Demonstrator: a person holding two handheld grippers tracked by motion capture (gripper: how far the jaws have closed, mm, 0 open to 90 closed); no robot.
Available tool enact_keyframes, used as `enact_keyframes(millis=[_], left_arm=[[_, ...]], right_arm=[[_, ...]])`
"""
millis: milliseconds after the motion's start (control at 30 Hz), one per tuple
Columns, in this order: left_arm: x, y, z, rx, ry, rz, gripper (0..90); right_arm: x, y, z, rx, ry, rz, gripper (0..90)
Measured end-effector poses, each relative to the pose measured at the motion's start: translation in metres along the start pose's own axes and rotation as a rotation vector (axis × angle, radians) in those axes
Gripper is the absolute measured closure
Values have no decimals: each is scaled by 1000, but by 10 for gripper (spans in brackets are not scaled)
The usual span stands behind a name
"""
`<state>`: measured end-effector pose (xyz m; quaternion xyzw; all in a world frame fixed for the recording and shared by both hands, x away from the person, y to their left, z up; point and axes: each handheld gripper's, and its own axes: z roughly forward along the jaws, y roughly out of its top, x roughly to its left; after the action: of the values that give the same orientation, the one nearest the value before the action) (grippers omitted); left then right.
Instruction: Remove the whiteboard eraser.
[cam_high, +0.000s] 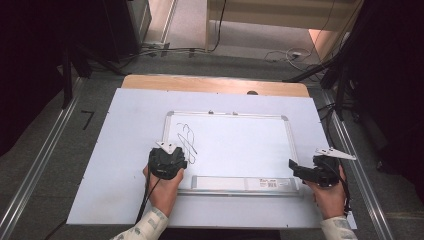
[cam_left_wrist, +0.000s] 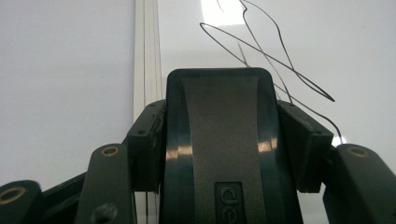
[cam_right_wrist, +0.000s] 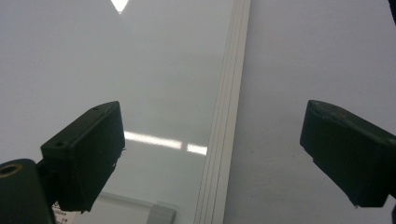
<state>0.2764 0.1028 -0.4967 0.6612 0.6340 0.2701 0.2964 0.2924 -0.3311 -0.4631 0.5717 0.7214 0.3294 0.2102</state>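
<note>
A whiteboard (cam_high: 235, 145) in a silver frame lies flat on a white sheet, with black scribbles (cam_high: 187, 140) near its left side. My left gripper (cam_high: 167, 161) sits over the board's near left corner, just below the scribbles. Seen in the left gripper view, its pads (cam_left_wrist: 147, 144) are shut on a black block, apparently an eraser (cam_left_wrist: 219, 140), whose flat back faces the camera. The scribbled lines (cam_left_wrist: 280, 65) run just beyond it. My right gripper (cam_high: 295, 167) hovers at the board's near right corner. Its jaws stand open and empty (cam_right_wrist: 215, 154), straddling the frame edge (cam_right_wrist: 229, 116).
A grey tray strip (cam_high: 240, 183) with a label runs along the board's near edge. The white sheet (cam_high: 125, 150) covers a wooden table (cam_high: 210, 83). Metal floor rails (cam_high: 40, 165) flank the table, and cables (cam_high: 285, 55) lie on the floor behind it.
</note>
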Motion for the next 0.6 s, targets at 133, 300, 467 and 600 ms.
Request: enact_keyframes(millis=[133,300,467,600], left_arm=[[3,2,-1,11,-15,-4,415],[8,3,-6,15,-15,-15,415],[11,16,-22,-71,13,11,413],[20,19,-23,-61,9,-18,413]], right_arm=[[0,0,0,-1,2,2,54],[0,0,-2,-6,5,4,54],[0,0,-1,-5,8,5,54],[0,0,0,-1,6,0,54]])
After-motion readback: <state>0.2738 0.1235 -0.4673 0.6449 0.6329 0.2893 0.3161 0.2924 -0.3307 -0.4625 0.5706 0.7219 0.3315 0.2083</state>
